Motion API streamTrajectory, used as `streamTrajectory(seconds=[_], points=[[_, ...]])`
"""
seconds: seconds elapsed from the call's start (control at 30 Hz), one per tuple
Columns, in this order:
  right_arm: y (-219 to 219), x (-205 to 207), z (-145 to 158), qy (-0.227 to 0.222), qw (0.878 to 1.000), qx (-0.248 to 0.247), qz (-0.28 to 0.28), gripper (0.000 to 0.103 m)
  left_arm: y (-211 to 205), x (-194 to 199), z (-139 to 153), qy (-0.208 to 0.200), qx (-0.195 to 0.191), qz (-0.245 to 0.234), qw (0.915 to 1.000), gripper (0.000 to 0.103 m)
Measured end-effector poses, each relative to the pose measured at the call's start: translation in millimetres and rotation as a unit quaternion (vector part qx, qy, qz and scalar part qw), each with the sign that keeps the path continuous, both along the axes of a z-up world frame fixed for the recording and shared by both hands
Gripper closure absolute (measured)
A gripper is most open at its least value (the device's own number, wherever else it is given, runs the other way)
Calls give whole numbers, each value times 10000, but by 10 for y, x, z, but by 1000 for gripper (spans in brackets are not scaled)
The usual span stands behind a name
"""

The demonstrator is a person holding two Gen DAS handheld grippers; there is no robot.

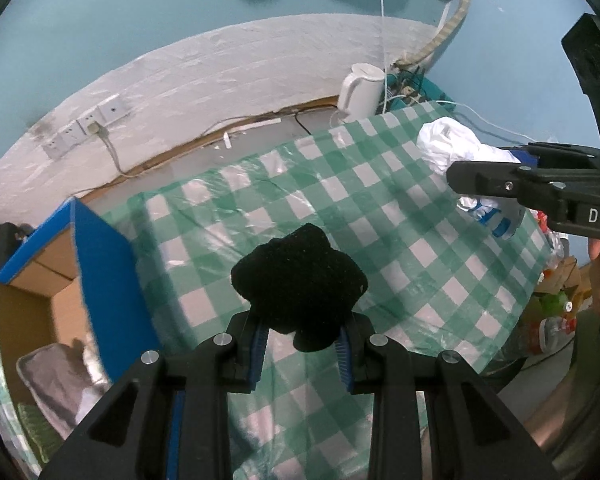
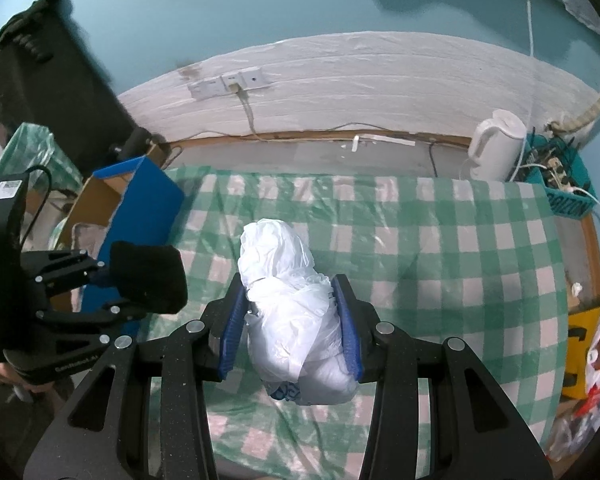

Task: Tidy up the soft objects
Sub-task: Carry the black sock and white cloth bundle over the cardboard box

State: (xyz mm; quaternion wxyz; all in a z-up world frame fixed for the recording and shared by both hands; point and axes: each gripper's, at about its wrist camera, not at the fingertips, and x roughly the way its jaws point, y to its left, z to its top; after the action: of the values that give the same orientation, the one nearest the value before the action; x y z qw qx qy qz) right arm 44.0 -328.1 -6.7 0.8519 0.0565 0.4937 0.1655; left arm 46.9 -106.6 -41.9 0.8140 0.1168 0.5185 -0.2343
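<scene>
- The left gripper (image 1: 302,346) is closed partway on a black soft object (image 1: 298,286). Its blue pads (image 1: 257,354) press the lower end of the object from both sides, and the bulk of it bulges out beyond the fingertips.
- The right gripper (image 2: 296,328) is closed partway on a white plastic bundle (image 2: 290,308). The pads sit on the bundle's flanks at mid-length; the upper end projects ahead of the fingertips, and a blue-printed part shows at the lower end.
- Both objects appear clear of the checked surface (image 1: 380,216), with the green-and-white cloth visible beneath each. Judgement: each is held in the air for transfer, not resting.
- An open cardboard box with blue panels (image 2: 140,196) stands at the left edge of the surface, just beside the left gripper in the right wrist view. Judgement: this is the likely container for the soft objects, which would explain the two simultaneous grips.
- Both loads are compressible. A grip near one end, as on the black object, may let the free part sag or slip.
</scene>
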Motion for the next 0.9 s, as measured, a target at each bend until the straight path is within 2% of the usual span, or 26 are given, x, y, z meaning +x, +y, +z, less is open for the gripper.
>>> streamTrajectory(seconds=[0.53,0.9], points=[[710,-82,139,-42,9980,-15,637,61,600,-190,282,-198,-71,417,9989,73],[1181,-45,215,-82,9954,2,960,61,969,-234,313,-278,-78,729,9969,73]])
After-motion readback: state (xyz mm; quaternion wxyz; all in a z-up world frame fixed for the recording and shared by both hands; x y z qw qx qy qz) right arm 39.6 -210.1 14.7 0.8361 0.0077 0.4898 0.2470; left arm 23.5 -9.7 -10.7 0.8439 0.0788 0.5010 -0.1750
